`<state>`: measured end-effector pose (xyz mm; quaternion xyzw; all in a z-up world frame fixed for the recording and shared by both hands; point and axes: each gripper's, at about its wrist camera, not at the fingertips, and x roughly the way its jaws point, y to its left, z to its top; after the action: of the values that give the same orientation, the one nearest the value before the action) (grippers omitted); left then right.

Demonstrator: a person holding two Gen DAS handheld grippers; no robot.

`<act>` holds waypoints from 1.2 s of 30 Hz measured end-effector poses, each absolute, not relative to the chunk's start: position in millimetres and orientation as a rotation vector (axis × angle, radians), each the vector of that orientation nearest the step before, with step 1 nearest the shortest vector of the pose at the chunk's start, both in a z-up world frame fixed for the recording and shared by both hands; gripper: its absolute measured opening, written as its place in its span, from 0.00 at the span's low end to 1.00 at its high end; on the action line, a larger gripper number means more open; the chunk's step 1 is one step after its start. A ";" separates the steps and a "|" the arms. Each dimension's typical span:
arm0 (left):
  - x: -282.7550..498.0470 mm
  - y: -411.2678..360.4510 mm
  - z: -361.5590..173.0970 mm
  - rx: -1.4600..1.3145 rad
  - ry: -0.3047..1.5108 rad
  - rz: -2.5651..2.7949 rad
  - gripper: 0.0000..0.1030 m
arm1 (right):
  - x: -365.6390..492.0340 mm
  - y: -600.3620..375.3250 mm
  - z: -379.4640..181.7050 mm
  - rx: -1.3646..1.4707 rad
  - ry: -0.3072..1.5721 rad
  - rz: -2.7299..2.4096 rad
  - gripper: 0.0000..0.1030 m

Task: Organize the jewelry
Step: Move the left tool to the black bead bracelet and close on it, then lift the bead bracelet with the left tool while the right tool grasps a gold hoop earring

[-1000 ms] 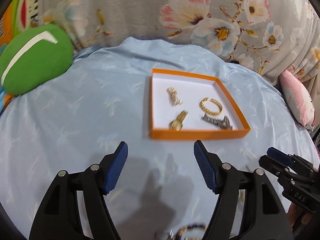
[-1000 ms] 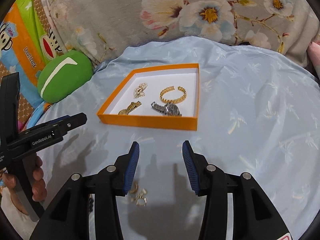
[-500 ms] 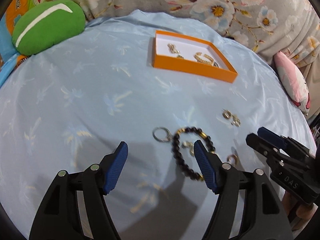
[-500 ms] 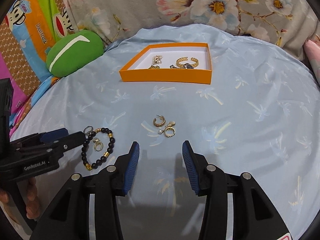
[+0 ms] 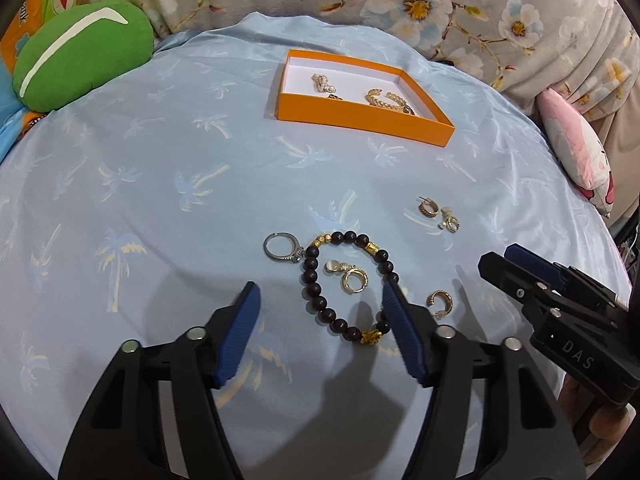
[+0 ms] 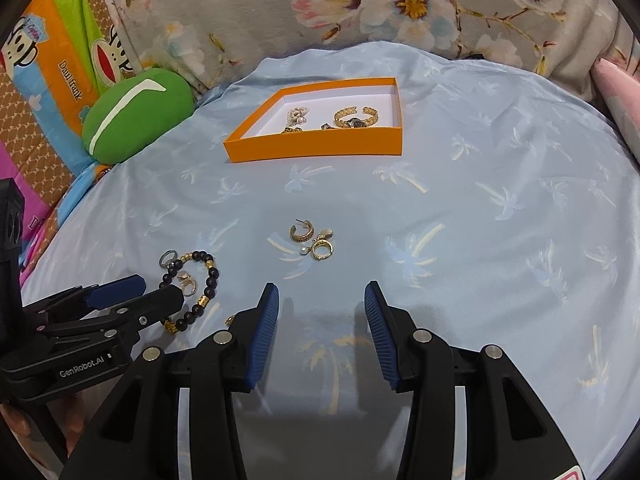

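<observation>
A bracelet of dark beads with gold spacers lies on the blue sheet, a small gold hoop earring inside its loop. My left gripper hovers over its near part with the jaws closing; the pads do not press on it. A silver ring touches the bracelet's left side and another gold hoop lies to its right. My right gripper is open and empty, just short of two gold earrings. The orange box farther back holds a gold bangle and other pieces.
A green cushion sits at the back left and a pink cushion at the right edge. Floral fabric rises behind the sheet. A cartoon-print cloth lies at the left.
Both grippers have drawn back from the orange box toward the near side, bringing the loose bracelet, ring and earrings into view. The left jaws have narrowed a little.
</observation>
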<state>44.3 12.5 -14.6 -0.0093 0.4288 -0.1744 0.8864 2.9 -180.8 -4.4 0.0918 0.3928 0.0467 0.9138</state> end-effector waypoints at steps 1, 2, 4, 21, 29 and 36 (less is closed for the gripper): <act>44.1 13.2 -14.9 -0.019 0.888 -0.360 0.50 | 3.0 -181.2 -4.8 0.192 0.809 0.097 0.43; 43.3 13.5 -15.1 -0.016 0.885 -0.358 0.40 | 3.2 -181.7 -5.0 0.196 0.810 0.098 0.43; 43.3 12.1 -15.7 -0.001 0.878 -0.355 0.34 | 3.2 -182.2 -5.3 0.201 0.810 0.100 0.43; 40.3 0.2 -16.8 0.102 0.849 -0.323 0.07 | 16.7 -185.9 -1.6 0.193 0.802 0.077 0.43; 35.8 3.3 -3.7 0.031 0.841 -0.383 0.07 | 38.3 -179.6 -1.7 0.170 0.808 0.103 0.43; 33.6 2.0 17.1 0.004 0.797 -0.425 0.07 | 61.4 -164.1 -3.2 0.117 0.820 0.138 0.42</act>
<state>33.6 2.0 17.1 0.0020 0.3852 -0.2053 0.8997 61.4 -164.1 -3.2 0.0568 0.3982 0.0670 0.9131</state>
